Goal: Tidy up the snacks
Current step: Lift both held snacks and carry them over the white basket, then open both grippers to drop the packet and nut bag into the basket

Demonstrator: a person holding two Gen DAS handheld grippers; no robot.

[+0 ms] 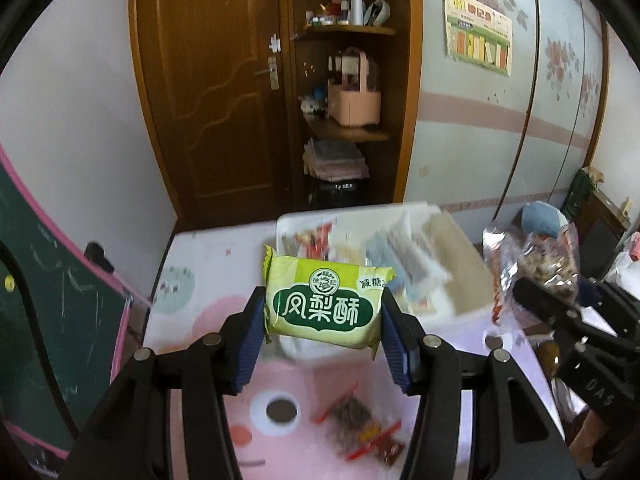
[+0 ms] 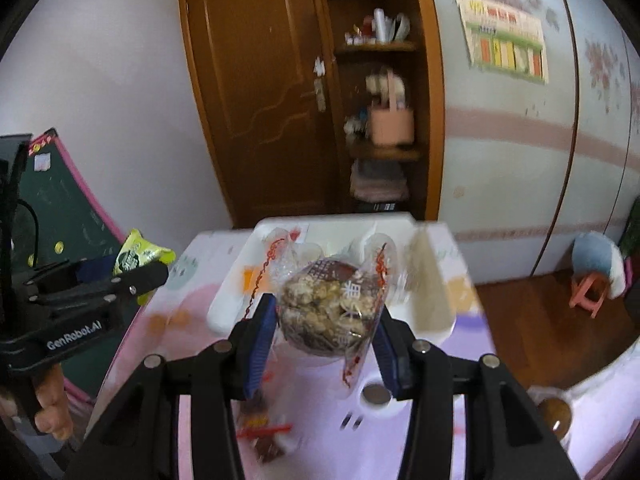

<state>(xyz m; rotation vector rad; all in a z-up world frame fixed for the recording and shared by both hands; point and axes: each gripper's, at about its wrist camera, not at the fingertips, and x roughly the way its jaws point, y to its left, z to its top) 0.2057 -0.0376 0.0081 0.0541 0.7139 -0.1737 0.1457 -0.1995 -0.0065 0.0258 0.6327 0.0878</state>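
Left tool (image 1: 324, 312) is closed onto a green pineapple-cake packet (image 1: 326, 304), blue pads pressing its two short ends so the label faces the camera; packet hangs in the air above the worktop (image 1: 208, 264), just short of the white bin (image 1: 296, 220); grip by the ends likely keeps the soft cake from being crushed. Right tool (image 2: 326, 320) is closed around a clear nut-snack bag (image 2: 332, 304) with red edging, pads on its sides, bag bulging between them; it hangs above the near edge of the same white bin, so both look staged for dropping in. The bin already holds several wrapped snacks, blurred, so I cannot tell what kinds. One more clear packet with red trim (image 1: 360, 428) lies loose on the pink cartoon worktop cover below the left tool, not yet collected. Each tool shows at the edge of the other's view, side by side but apart, no contact. Judgement: task is mid-way; next each packet needs carrying over the bin and letting go; risk is the slippery clear bag sliding out or landing on the rim.
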